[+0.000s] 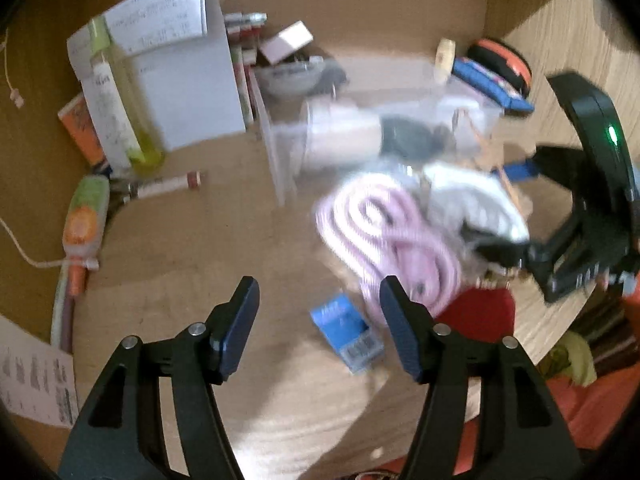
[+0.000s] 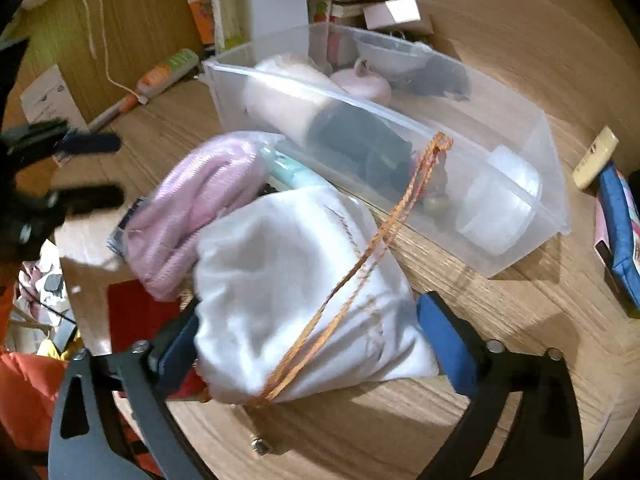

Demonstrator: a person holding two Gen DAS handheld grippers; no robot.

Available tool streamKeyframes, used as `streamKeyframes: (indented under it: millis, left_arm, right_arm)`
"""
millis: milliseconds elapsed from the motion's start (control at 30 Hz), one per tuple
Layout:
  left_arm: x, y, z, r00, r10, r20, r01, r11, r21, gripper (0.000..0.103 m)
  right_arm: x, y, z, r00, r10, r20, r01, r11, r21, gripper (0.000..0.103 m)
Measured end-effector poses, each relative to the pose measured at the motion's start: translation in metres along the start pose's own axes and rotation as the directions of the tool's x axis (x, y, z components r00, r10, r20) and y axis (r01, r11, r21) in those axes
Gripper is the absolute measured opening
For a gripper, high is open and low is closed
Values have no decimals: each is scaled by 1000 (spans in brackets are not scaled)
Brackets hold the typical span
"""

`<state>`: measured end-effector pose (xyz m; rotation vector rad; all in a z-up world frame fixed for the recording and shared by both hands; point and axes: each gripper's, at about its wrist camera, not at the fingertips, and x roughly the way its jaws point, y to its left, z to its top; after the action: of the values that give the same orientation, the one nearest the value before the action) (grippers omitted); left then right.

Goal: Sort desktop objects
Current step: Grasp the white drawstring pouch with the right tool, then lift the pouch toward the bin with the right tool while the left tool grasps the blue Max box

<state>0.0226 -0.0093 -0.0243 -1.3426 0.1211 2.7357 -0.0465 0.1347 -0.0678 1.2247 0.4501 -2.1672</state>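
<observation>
My right gripper [image 2: 308, 328] is shut on a white drawstring pouch [image 2: 296, 288] with an orange cord [image 2: 360, 252], held above the wooden desk just in front of the clear plastic bin [image 2: 520, 240]. A coiled pink cable [image 2: 192, 208] lies against the pouch's left side. My left gripper [image 1: 318, 316] is open and empty over bare desk, left of the pink cable [image 1: 384, 236] and above a small blue box [image 1: 346, 330]. The bin [image 1: 280, 160] holds a pink-and-black bottle, a white cup and other items.
A white box [image 1: 188, 92], a yellow-green bottle [image 1: 116, 96] and an orange-green tube [image 1: 84, 220] stand at the back left. A blue pencil case [image 2: 618, 232] and a cream stick [image 2: 596, 158] lie right of the bin. A red card [image 1: 476, 316] lies at the desk's front edge.
</observation>
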Motion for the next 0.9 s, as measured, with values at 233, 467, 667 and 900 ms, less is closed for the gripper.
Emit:
streamKeyframes:
  millis: [233, 467, 667, 900]
  left_arm:
    - [6, -2, -13, 999, -14, -29, 14, 1000, -19, 62]
    - [13, -2, -19, 998, -28, -55, 27, 999, -17, 62]
    - [15, -5, -21, 998, -31, -45, 30, 999, -21, 62]
    - [19, 0, -19, 999, -29, -31, 28, 999, -43, 50]
  right_arm:
    - [15, -9, 5, 1000, 29, -8, -29, 999, 16, 103]
    - [5, -2, 0, 998, 58, 35, -58, 998, -19, 66]
    - [-4, -6, 0, 994, 84, 77, -86, 996, 27, 51]
    - [-31, -8, 2, 983, 79, 167, -89, 995, 50, 50]
